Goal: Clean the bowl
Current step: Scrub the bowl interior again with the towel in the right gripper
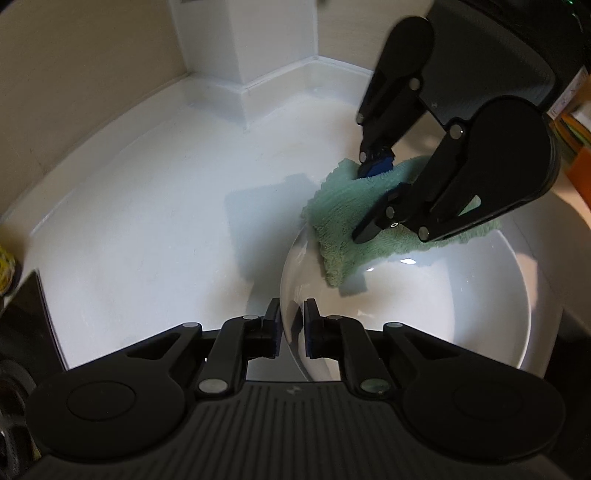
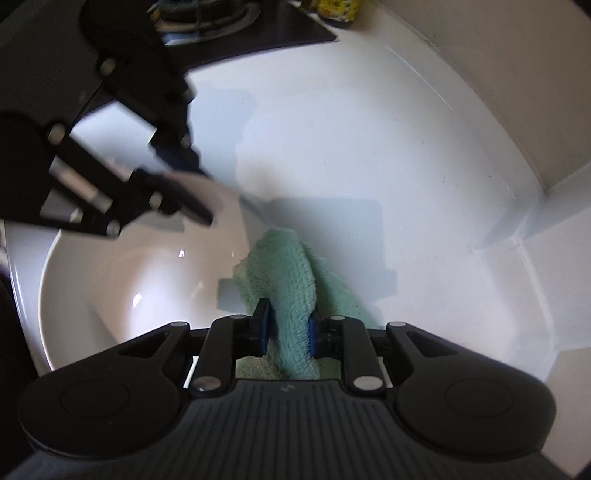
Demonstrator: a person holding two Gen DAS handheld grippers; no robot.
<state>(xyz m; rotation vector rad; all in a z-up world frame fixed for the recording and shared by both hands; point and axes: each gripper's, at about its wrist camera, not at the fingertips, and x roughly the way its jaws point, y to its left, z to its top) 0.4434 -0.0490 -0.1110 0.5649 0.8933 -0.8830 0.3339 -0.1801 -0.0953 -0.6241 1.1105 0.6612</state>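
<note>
A white bowl stands on a white counter. My left gripper is shut on the bowl's near rim, one finger inside and one outside. My right gripper comes in from the upper right, shut on a green cloth that hangs over the bowl's far rim and into it. In the right wrist view the right gripper pinches the green cloth above the bowl. The left gripper holds the rim at upper left, blurred.
A white wall corner and raised ledge border the counter at the back. A black stove top with a burner lies beyond the bowl. A yellow container stands beside it. Orange and green items sit at the right edge.
</note>
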